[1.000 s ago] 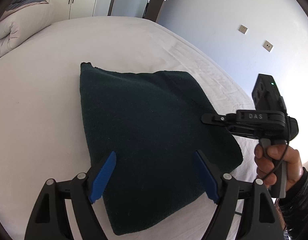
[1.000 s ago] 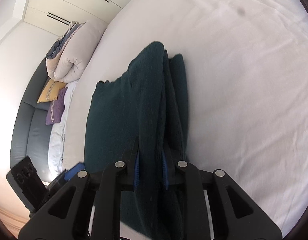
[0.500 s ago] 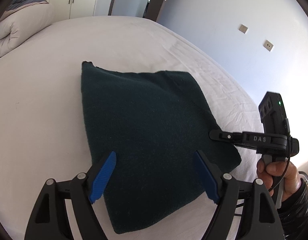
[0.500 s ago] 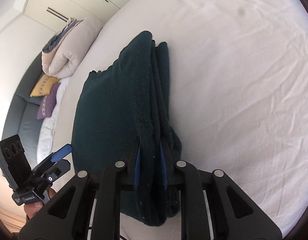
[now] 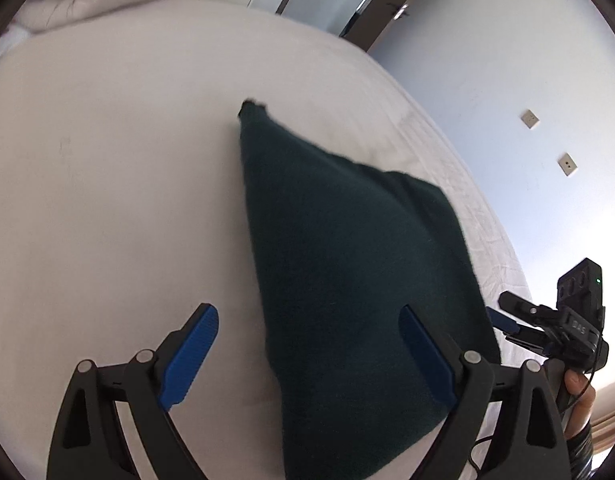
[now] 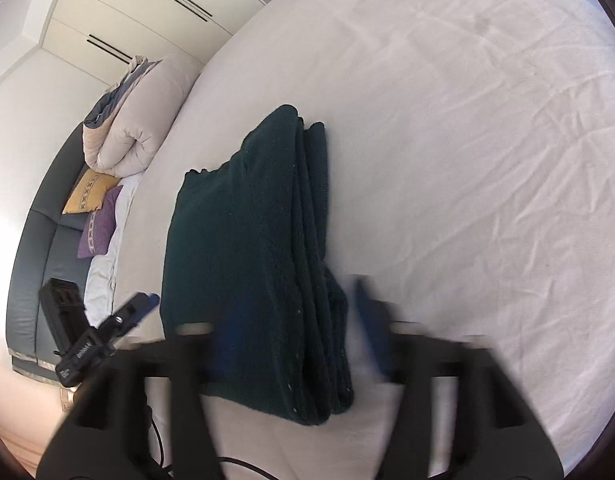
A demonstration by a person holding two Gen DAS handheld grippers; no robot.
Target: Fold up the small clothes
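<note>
The dark green knitted garment (image 6: 247, 260) lies folded on the white bed sheet (image 6: 487, 160), its stacked layers showing as thick ribbed edges along the side nearest the right hand-held gripper (image 6: 295, 344). That gripper's jaws are opening, blurred with motion, and the folded edge sits between them without the pads pressing on it. The left hand-held gripper (image 5: 307, 356) hangs with its jaws opening wide, one blue pad over the sheet, the other over the cloth, gripping nothing.

The likely trouble is the stack itself. The knit looks soft, thick and springy, so the layers may slide apart or the top fold may lift once nothing pinches them. A ribbed pad could also snag the fuzzy yarn as the right hand-held gripper draws away and drag a layer out of line. The sheet is smooth but creased, giving little hold to the bundle, so a nudge might shift it whole. One far corner (image 5: 251, 106) sticks out in a small ragged point, which suggests the edges are not quite square.
</note>
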